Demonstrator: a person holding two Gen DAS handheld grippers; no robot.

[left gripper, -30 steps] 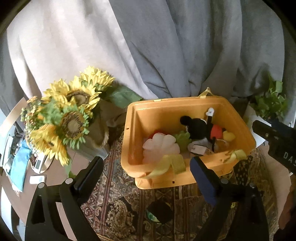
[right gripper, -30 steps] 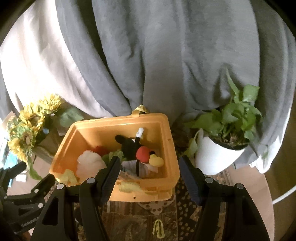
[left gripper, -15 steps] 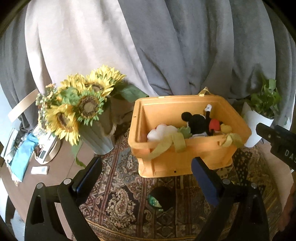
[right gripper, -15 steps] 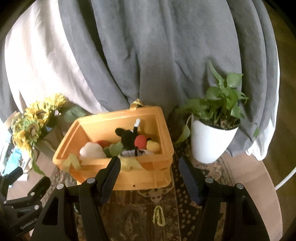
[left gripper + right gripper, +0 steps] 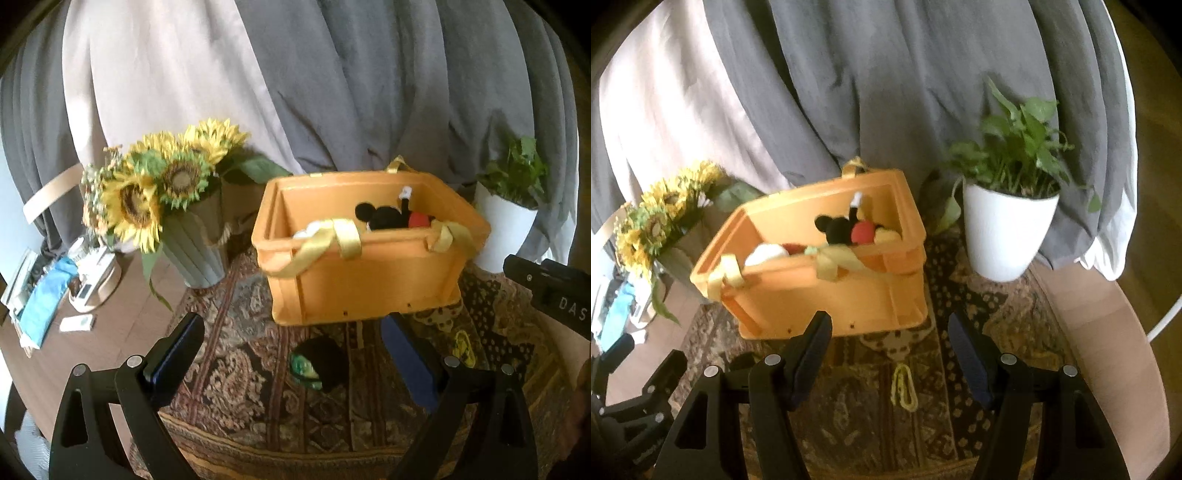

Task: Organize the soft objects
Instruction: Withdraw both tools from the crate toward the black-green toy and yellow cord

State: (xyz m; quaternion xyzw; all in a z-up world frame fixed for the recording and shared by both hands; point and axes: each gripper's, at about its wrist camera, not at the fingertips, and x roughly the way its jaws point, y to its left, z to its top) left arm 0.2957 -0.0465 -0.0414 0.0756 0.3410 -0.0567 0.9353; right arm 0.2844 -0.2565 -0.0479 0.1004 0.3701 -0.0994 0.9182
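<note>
An orange bin (image 5: 369,273) (image 5: 827,291) with yellow ribbon handles stands on a patterned rug. In it lie a black mouse plush (image 5: 384,218) (image 5: 836,229) with red shorts, a white plush (image 5: 764,254) and other soft toys. A black soft object with a green patch (image 5: 321,363) lies on the rug in front of the bin, between my left fingers. My left gripper (image 5: 295,350) is open and empty, low before the bin. My right gripper (image 5: 890,339) is open and empty, before the bin's right front corner.
A sunflower bouquet in a grey vase (image 5: 166,192) (image 5: 661,225) stands left of the bin. A white potted plant (image 5: 1008,225) (image 5: 506,221) stands to its right. A yellow clip (image 5: 904,386) lies on the rug. Grey and white curtains hang behind. Clutter (image 5: 48,295) lies far left.
Both grippers have pulled back and dropped lower, so the bin looks farther and is seen more from the side. The black object on the rug has come into fuller view.
</note>
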